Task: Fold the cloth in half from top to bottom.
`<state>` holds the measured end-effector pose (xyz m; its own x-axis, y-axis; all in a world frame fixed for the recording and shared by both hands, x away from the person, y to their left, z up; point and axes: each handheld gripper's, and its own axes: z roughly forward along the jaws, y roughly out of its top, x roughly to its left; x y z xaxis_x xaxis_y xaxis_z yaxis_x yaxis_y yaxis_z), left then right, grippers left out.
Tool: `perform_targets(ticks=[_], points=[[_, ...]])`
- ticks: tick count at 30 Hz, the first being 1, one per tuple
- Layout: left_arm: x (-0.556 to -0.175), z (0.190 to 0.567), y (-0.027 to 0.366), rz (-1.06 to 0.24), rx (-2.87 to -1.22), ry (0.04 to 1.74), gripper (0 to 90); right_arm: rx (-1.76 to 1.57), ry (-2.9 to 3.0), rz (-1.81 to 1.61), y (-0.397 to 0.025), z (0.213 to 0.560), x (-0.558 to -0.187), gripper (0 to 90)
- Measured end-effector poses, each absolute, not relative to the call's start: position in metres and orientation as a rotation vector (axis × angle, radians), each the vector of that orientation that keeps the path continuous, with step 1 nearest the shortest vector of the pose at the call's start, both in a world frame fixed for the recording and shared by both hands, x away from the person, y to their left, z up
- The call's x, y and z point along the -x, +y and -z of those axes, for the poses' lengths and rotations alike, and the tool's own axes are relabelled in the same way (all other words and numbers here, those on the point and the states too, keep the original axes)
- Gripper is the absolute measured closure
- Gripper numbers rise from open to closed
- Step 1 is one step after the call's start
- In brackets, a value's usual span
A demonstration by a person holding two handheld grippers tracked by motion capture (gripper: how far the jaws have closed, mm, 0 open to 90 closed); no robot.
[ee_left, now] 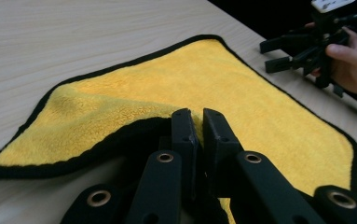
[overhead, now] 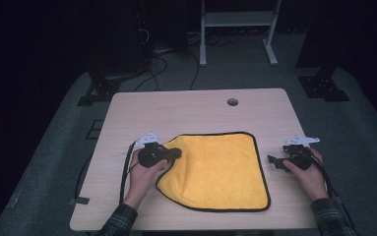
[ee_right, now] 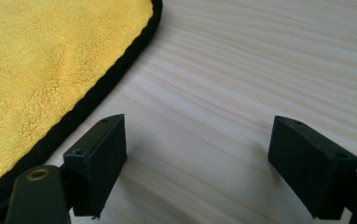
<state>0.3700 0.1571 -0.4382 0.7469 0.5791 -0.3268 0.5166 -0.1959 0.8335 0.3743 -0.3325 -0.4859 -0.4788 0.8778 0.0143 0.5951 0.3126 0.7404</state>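
A yellow cloth with a black hem (overhead: 220, 169) lies flat on the wooden table (overhead: 196, 105), a little right of the middle. My left gripper (overhead: 176, 152) is shut on the cloth's left edge, and in the left gripper view the cloth (ee_left: 241, 93) rises in a small fold up to the closed jaws of that gripper (ee_left: 198, 122). My right gripper (overhead: 273, 161) rests just off the cloth's right edge, open. In the right gripper view its jaws (ee_right: 204, 154) stand wide apart over bare wood, with the cloth's hem (ee_right: 101, 88) to their left.
A round cable hole (overhead: 233, 102) sits near the table's far edge. Beyond the table are a white metal frame (overhead: 237, 22), black stand feet (overhead: 324, 86) and loose cables (overhead: 161, 64) on grey carpet. Bare table lies behind and to the left of the cloth.
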Motion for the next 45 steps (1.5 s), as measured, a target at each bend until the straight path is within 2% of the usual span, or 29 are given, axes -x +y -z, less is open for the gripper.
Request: perform_targets(ticks=[45], points=[[-0.394,0.428,0.038,0.088,-1.860,0.663,83.7,-1.308,2.193,-0.982,-0.332,0.486,-0.375,17.7]])
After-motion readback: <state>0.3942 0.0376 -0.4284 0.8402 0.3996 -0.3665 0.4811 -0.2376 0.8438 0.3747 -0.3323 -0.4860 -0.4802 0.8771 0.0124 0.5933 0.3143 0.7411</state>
